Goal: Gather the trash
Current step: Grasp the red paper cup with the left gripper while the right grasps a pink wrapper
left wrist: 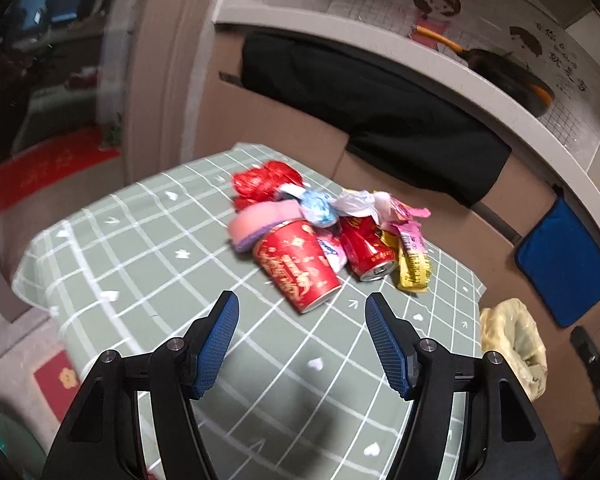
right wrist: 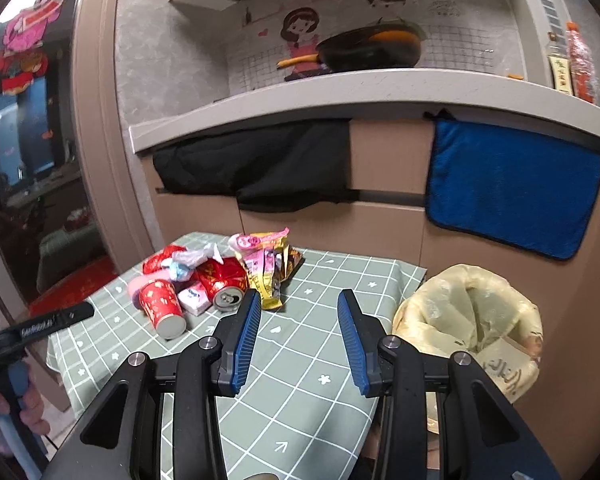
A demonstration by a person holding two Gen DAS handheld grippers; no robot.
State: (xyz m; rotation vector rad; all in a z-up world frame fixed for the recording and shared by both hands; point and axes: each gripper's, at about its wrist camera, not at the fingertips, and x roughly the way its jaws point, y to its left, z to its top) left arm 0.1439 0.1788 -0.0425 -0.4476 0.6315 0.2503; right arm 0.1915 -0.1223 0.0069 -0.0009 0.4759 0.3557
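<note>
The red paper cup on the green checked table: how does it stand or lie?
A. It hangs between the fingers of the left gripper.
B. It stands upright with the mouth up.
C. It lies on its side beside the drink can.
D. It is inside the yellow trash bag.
C: the red paper cup lies tipped on its side on the table, next to the drink can, in front of the empty left gripper.

open tongs (left wrist: 302,300), red cup (left wrist: 296,266), trash pile (left wrist: 328,216)
</note>
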